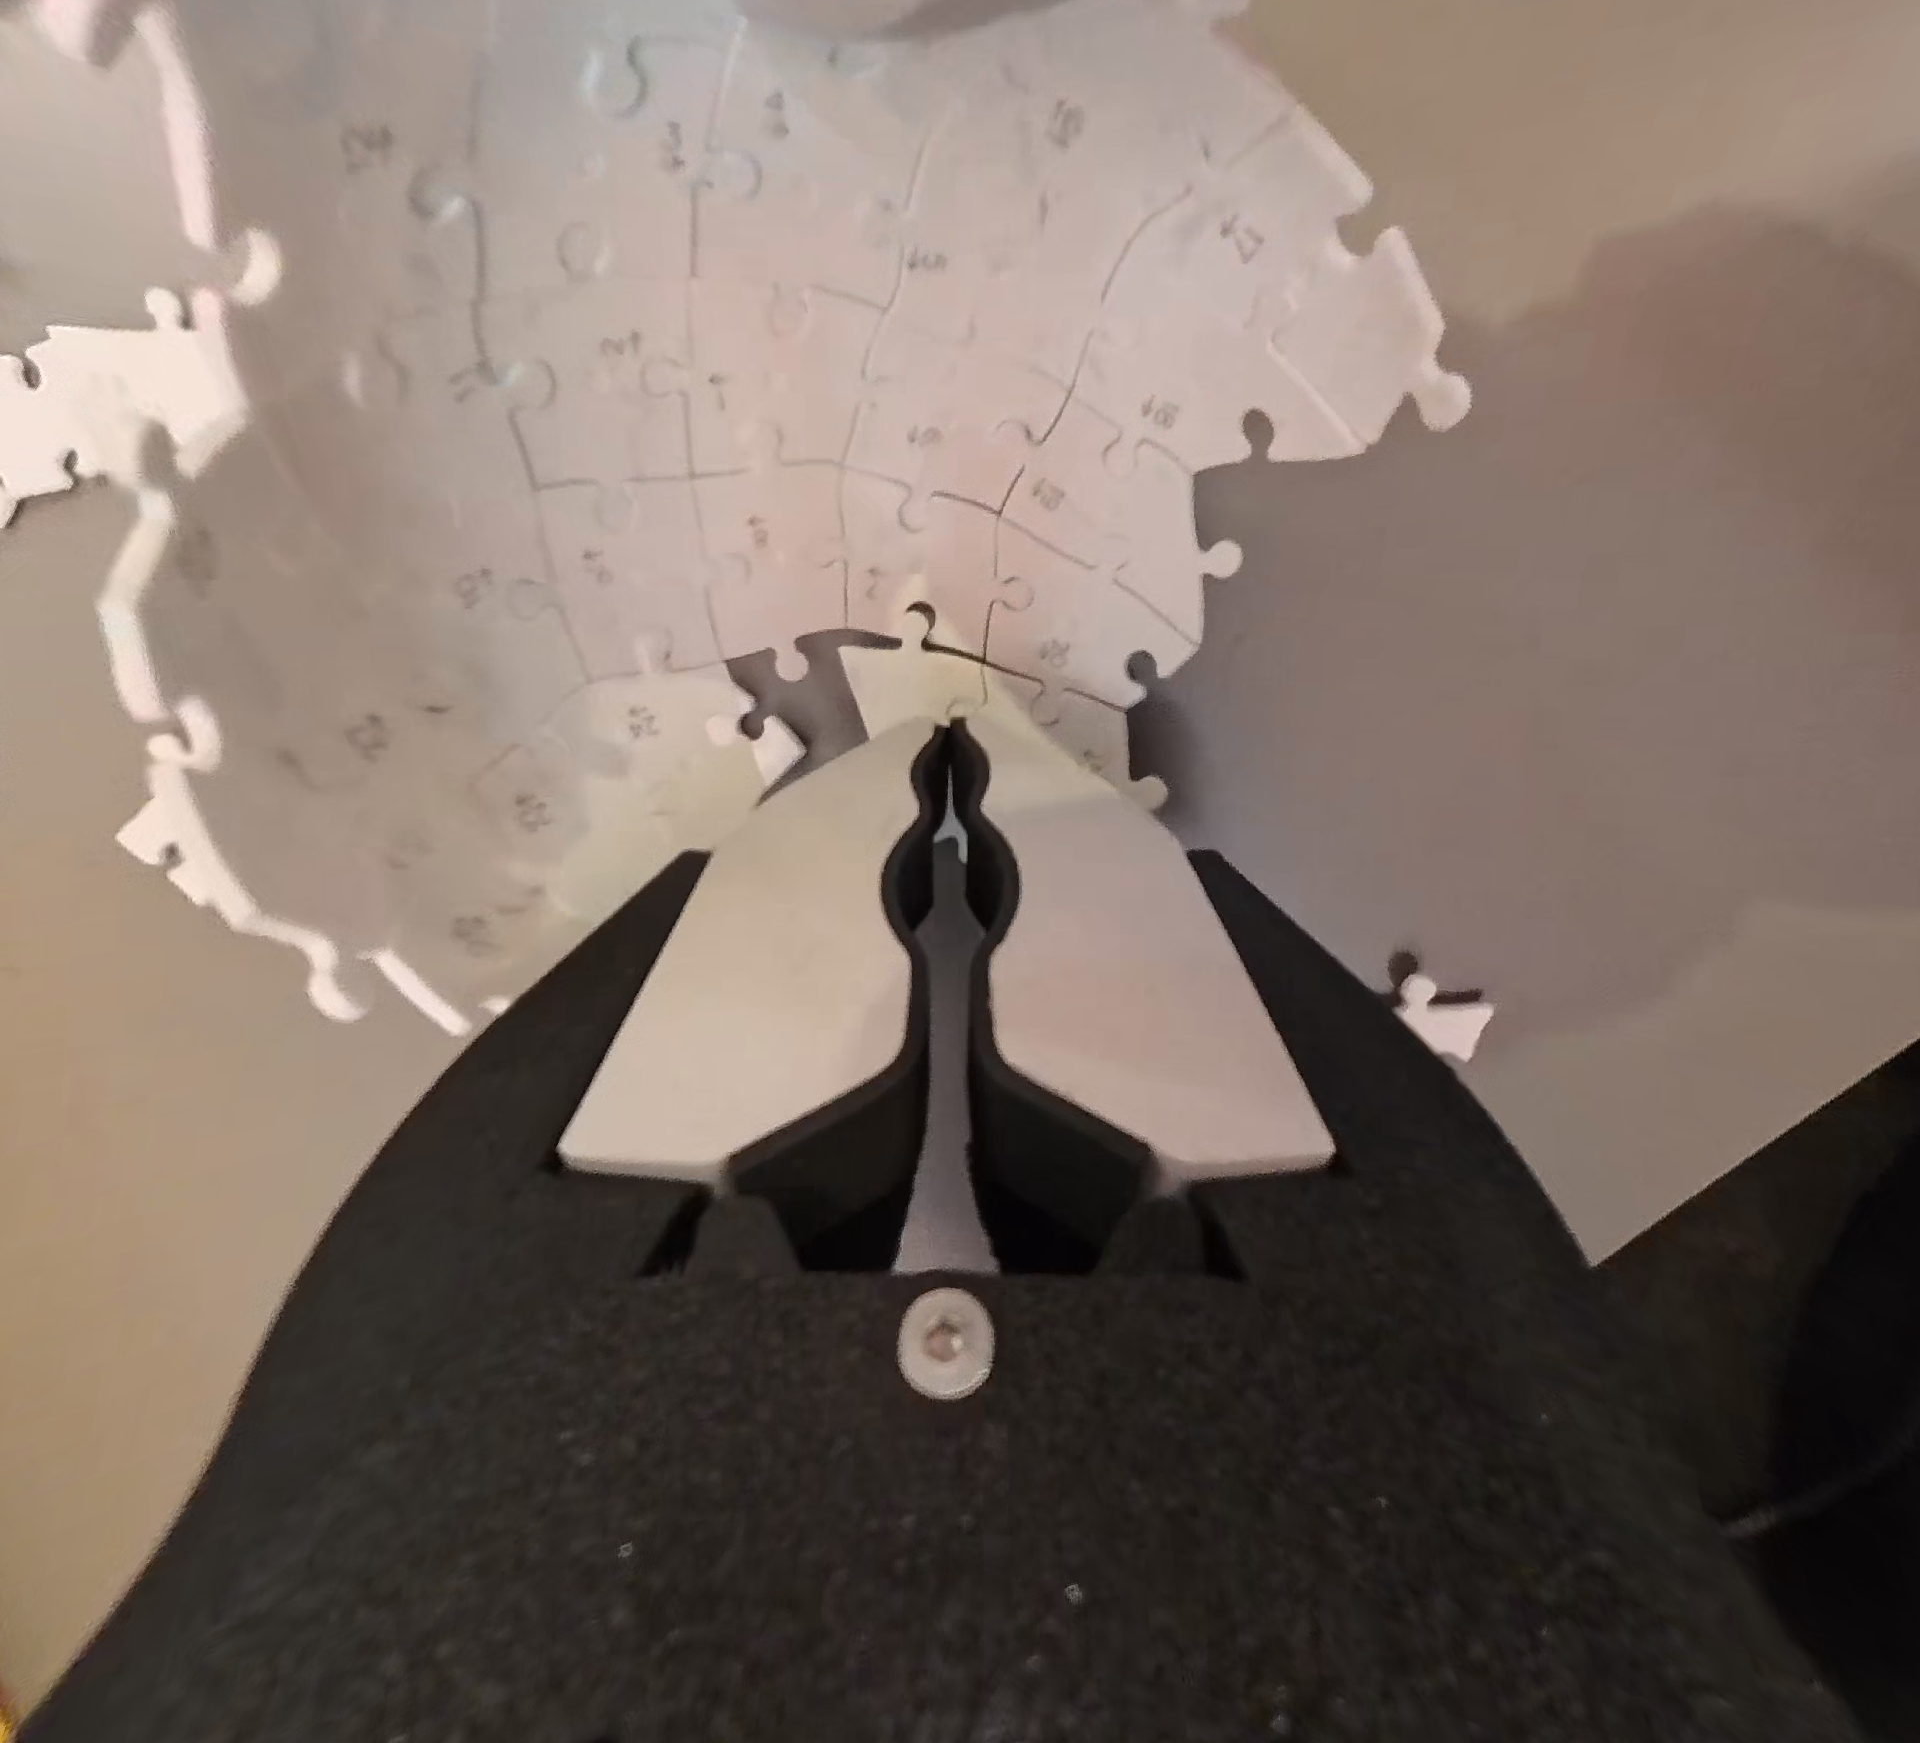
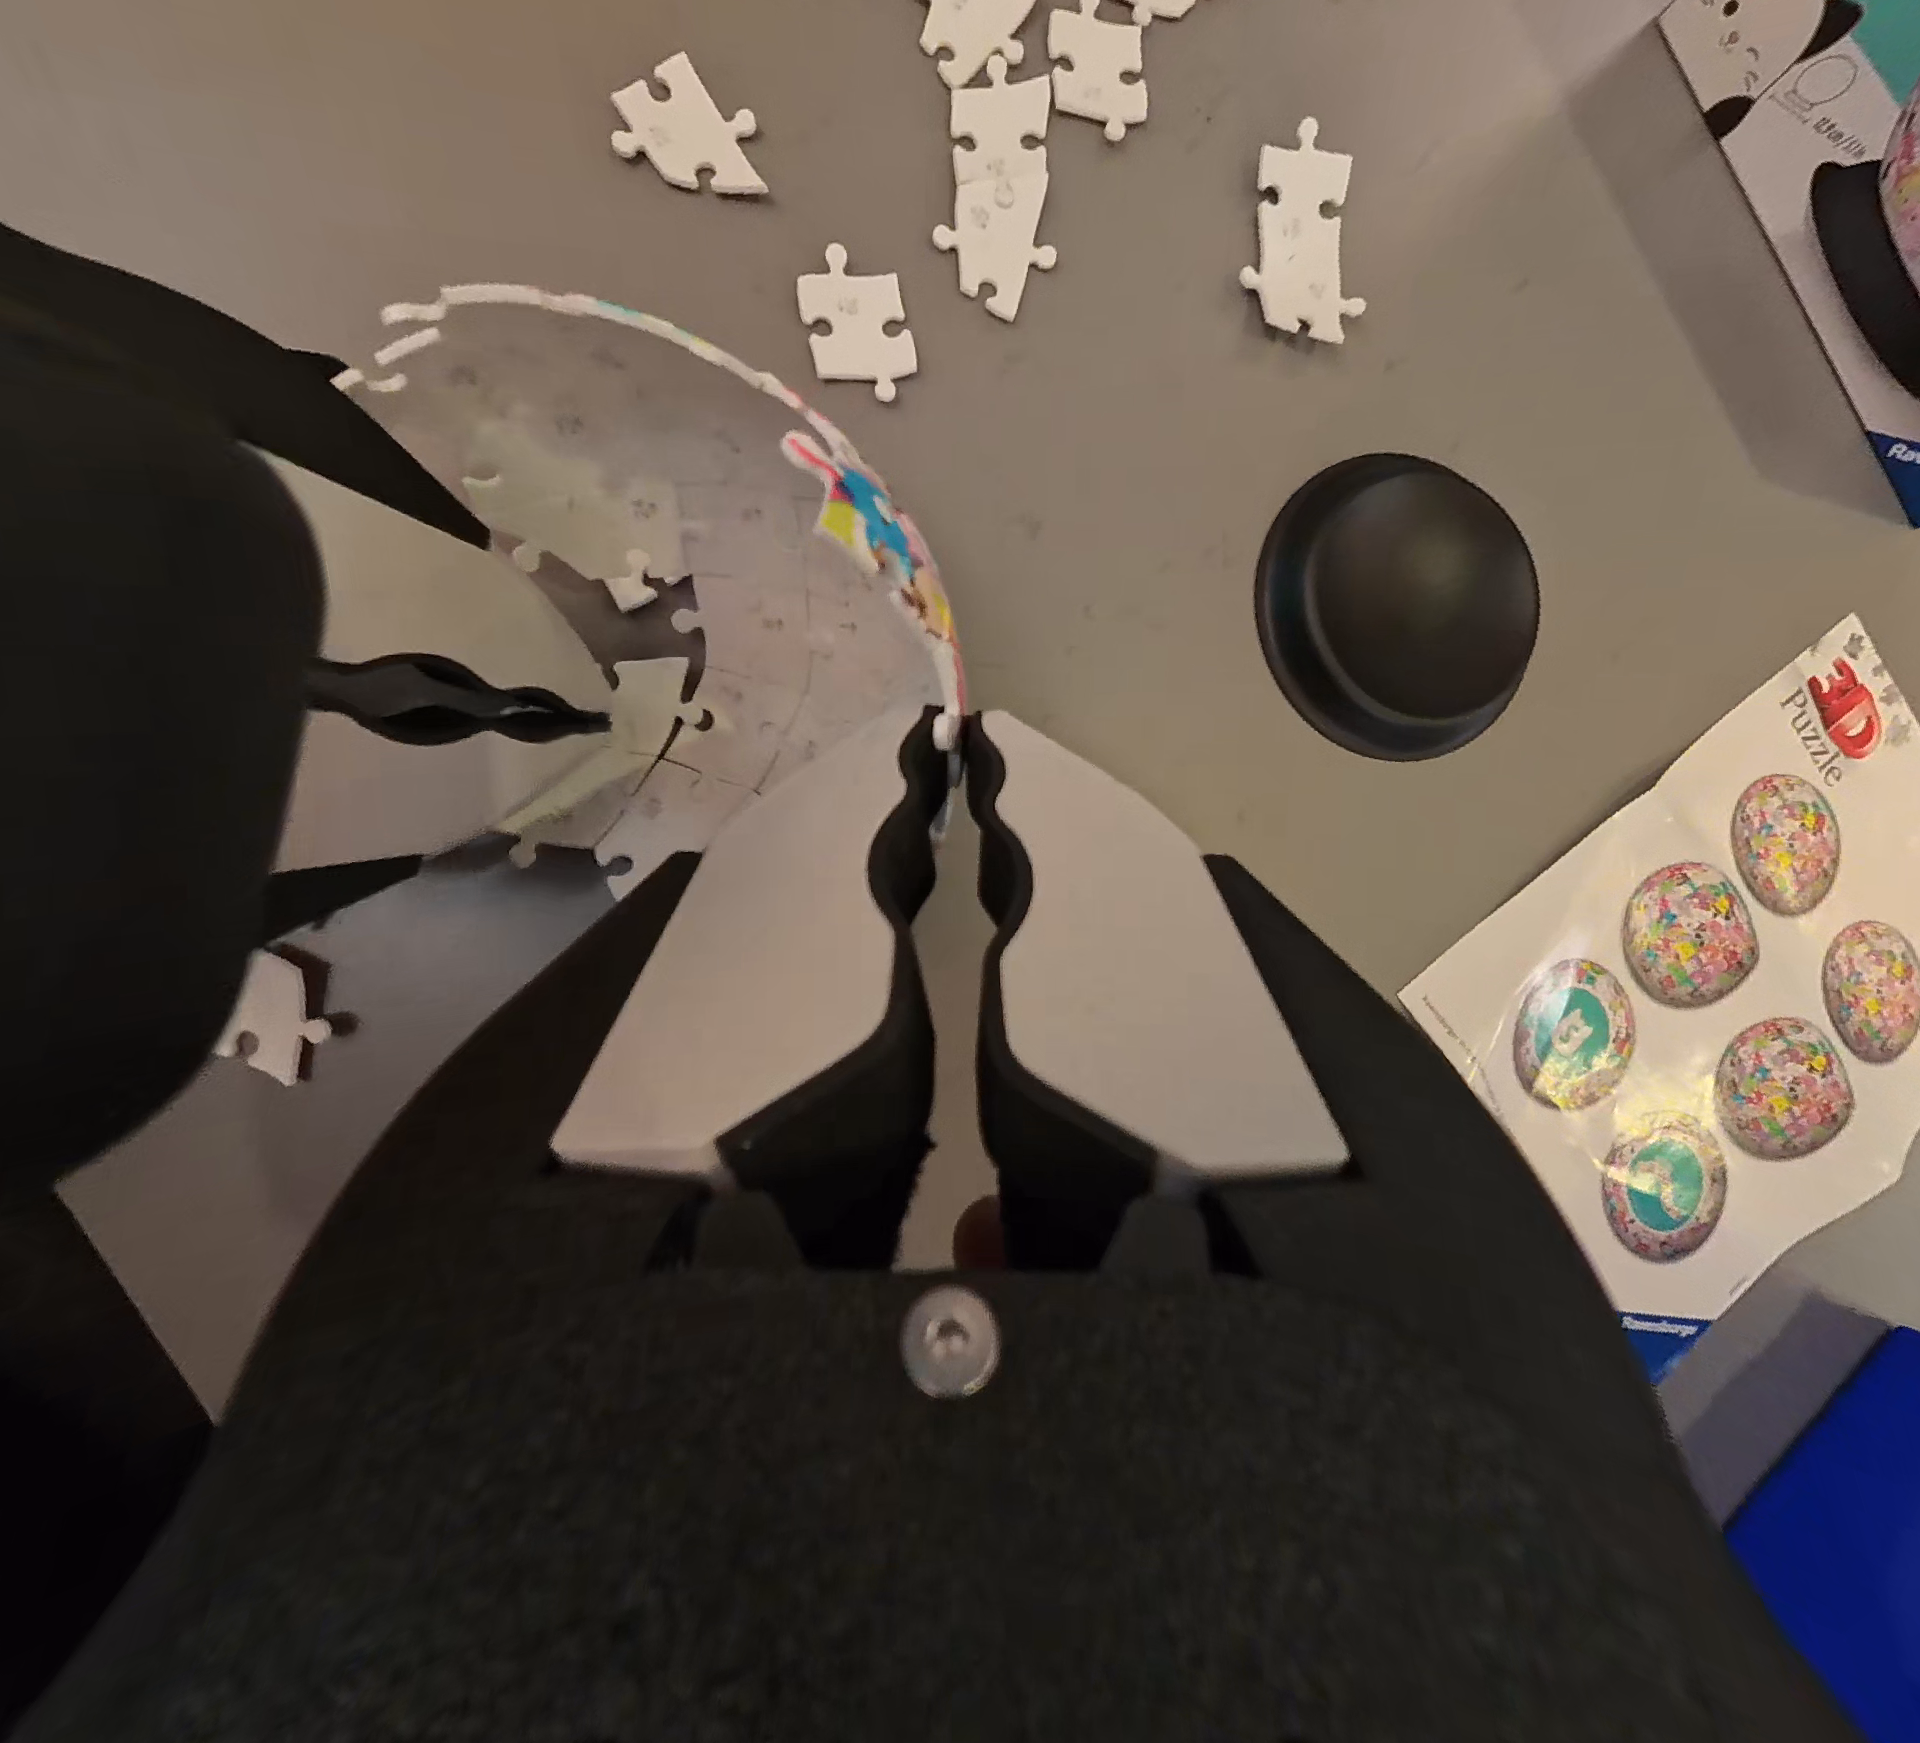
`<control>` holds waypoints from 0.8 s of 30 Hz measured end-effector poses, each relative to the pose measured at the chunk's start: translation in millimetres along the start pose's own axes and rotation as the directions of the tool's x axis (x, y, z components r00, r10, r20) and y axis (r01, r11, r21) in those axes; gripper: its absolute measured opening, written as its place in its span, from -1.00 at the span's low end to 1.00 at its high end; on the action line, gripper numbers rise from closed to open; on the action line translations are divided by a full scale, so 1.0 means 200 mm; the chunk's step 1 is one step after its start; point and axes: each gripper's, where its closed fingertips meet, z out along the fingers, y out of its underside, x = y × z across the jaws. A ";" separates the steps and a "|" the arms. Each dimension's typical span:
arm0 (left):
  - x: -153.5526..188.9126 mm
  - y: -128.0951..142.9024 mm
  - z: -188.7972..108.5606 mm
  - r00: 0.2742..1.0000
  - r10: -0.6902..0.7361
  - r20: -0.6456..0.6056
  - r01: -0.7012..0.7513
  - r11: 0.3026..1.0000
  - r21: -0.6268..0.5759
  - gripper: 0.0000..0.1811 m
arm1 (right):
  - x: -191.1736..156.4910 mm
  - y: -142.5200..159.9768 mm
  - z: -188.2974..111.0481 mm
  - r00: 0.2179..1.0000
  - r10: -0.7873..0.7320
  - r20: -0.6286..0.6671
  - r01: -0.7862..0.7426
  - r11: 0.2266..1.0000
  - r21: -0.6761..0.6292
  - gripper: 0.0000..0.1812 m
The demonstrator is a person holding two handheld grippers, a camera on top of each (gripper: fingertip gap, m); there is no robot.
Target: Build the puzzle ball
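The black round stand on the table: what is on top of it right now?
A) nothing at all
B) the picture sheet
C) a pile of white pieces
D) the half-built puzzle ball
A: in the right wrist view the black round stand sits bare on the grey table, while the half-built puzzle ball is pinched at its edge by the left gripper and the right gripper.

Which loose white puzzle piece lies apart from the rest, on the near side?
The lone piece at lower left, beside the left gripper; all others are scattered beyond the half-built ball.
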 end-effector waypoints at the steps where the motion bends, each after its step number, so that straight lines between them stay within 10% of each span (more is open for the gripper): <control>1: 0.00 -0.01 0.00 1.000 -0.009 -0.004 0.009 1.000 0.000 -1.00 | 0.00 0.00 0.00 1.000 -0.003 -0.002 0.003 1.000 0.000 -0.97; 24: -0.02 -0.05 0.04 0.989 0.052 0.140 -0.045 0.998 -0.054 -1.00 | 0.00 0.09 -0.01 0.991 0.132 -0.002 -0.132 0.991 -0.024 -0.97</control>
